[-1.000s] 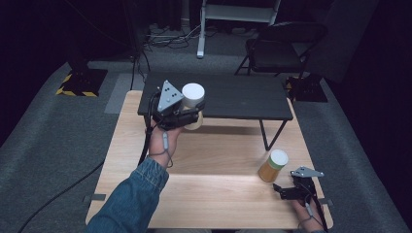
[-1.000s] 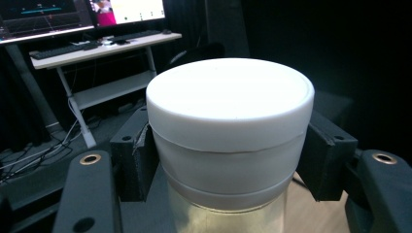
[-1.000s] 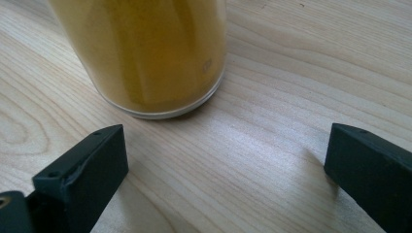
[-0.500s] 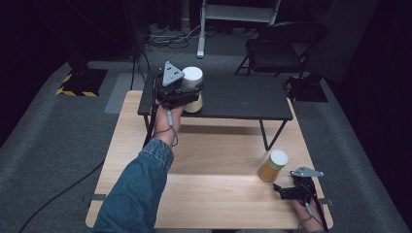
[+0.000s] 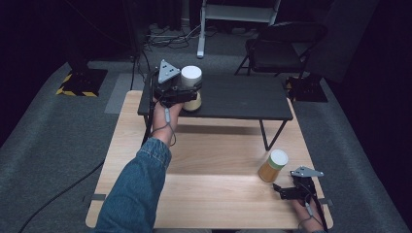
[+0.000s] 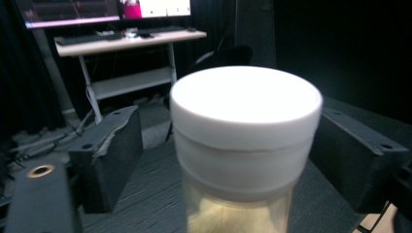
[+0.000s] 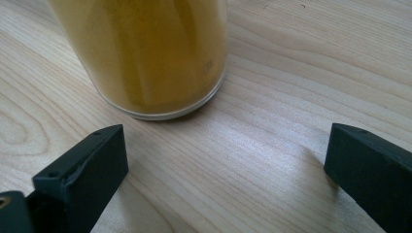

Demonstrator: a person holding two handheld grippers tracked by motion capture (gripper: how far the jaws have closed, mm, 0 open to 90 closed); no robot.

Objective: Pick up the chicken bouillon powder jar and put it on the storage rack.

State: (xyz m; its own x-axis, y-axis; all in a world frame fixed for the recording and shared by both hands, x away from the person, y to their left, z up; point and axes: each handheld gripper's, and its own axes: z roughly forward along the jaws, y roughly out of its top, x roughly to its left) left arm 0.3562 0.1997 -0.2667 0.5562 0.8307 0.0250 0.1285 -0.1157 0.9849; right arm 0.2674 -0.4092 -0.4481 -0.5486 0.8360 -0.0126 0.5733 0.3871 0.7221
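Note:
A jar with a white lid (image 5: 191, 75) and pale yellow contents stands on the left part of a low black table (image 5: 243, 97). My left gripper (image 5: 187, 96) reaches around it. In the left gripper view the jar (image 6: 243, 97) sits between the jaws of the left gripper (image 6: 228, 145), with a visible gap at the left jaw. A second jar (image 5: 273, 165), orange-brown with a pale green lid, stands on the wooden table (image 5: 209, 194) near its right front. My right gripper (image 5: 279, 190) rests open just in front of it. Its view shows the second jar's base (image 7: 145, 53) beyond the right gripper (image 7: 223, 160).
The low black table stands on thin legs across the far half of the wooden table. Beyond it are a dark chair (image 5: 282, 43), a white desk frame (image 5: 233, 14) and floor cables. A denim sleeve (image 5: 136, 189) crosses the left front.
My left gripper moved away from the person with the white-lidded jar, then stayed nearly still over the black table. The right gripper and the other jar have not moved.

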